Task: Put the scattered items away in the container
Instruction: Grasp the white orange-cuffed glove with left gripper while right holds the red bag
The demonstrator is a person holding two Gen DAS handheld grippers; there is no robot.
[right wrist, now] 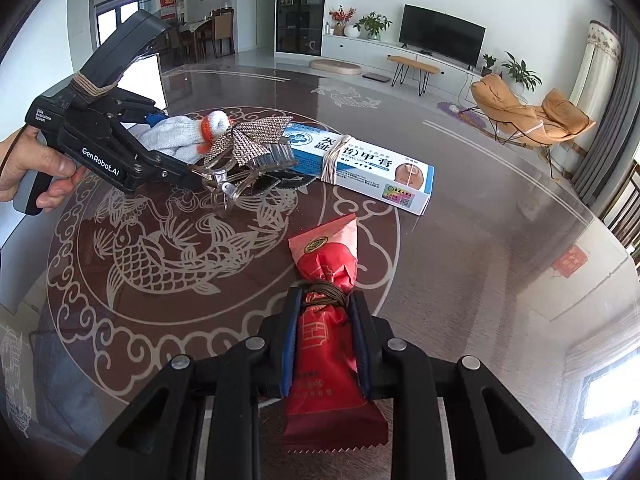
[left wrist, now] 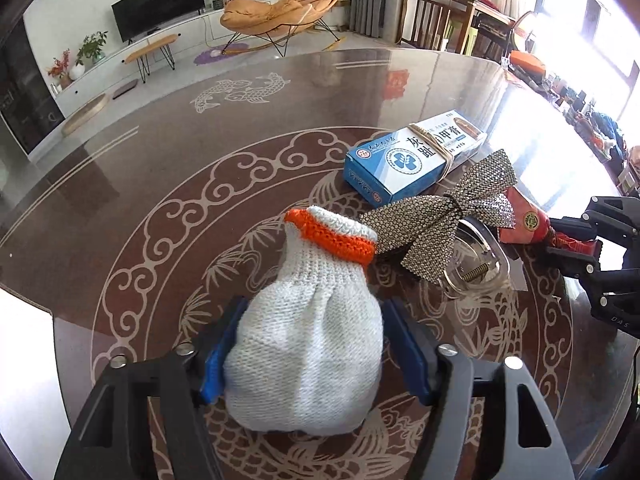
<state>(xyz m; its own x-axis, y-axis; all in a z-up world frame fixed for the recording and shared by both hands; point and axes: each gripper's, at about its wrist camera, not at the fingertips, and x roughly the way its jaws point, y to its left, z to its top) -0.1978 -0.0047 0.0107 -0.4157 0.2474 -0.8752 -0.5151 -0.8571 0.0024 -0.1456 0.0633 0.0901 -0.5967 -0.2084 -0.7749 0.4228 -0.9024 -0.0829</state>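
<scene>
A white knitted glove (left wrist: 312, 340) with an orange cuff lies on the round table, and my left gripper (left wrist: 316, 312) is shut on it, its blue pads pressing both sides. The cuff touches a rhinestone bow hair clip (left wrist: 436, 216) on a clear claw. Behind them lies a blue and white medicine box (left wrist: 412, 156) with rubber bands round it. My right gripper (right wrist: 325, 300) is shut on a red snack packet (right wrist: 324, 256) tied with a brown band, its far end resting on the table. The same glove (right wrist: 172, 136), clip (right wrist: 256, 140) and box (right wrist: 360, 168) show in the right wrist view.
The dark glass table (left wrist: 160, 200) has a fish and cloud pattern. A hand (right wrist: 36, 176) holds the left gripper's handle. A white flat-sided thing (right wrist: 140, 76) stands behind that gripper; what it is I cannot tell. Wooden chairs (left wrist: 432, 16) stand past the far edge.
</scene>
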